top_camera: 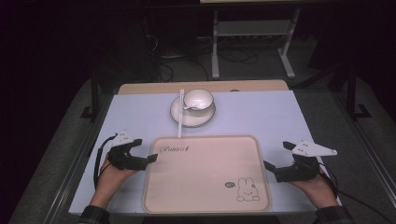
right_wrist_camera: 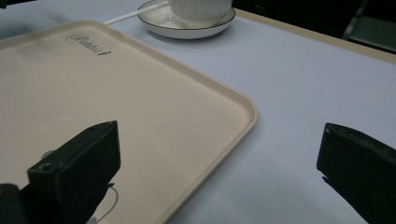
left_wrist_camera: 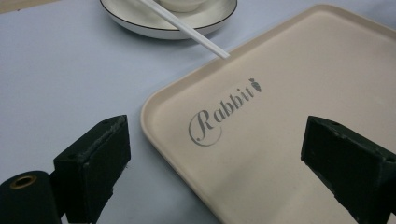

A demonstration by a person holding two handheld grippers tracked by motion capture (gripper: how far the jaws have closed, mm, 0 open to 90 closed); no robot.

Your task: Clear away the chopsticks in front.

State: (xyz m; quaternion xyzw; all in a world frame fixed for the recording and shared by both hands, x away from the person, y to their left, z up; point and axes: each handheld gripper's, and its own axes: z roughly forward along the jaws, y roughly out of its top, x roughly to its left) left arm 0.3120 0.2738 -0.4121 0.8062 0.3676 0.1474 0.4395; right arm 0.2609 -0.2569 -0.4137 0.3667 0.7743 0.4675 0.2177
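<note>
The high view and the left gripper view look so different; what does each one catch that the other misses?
High view alone: the person's two hands, the right hand-held gripper beside the tray's right edge, the rabbit drawing on the tray, the bowl's inside with a spoon, and the dark floor beyond the table.

Left gripper view alone: a close look along the left hand-held gripper, its two black jaws wide apart with nothing between them, straddling the tray's corner.

Both: the beige tray with its "Rabbit" lettering, the saucer, the white chopsticks and the pale tabletop.

Beige tray [top_camera: 205,186] with rabbit print, flat and empty on the near table edge.
</note>
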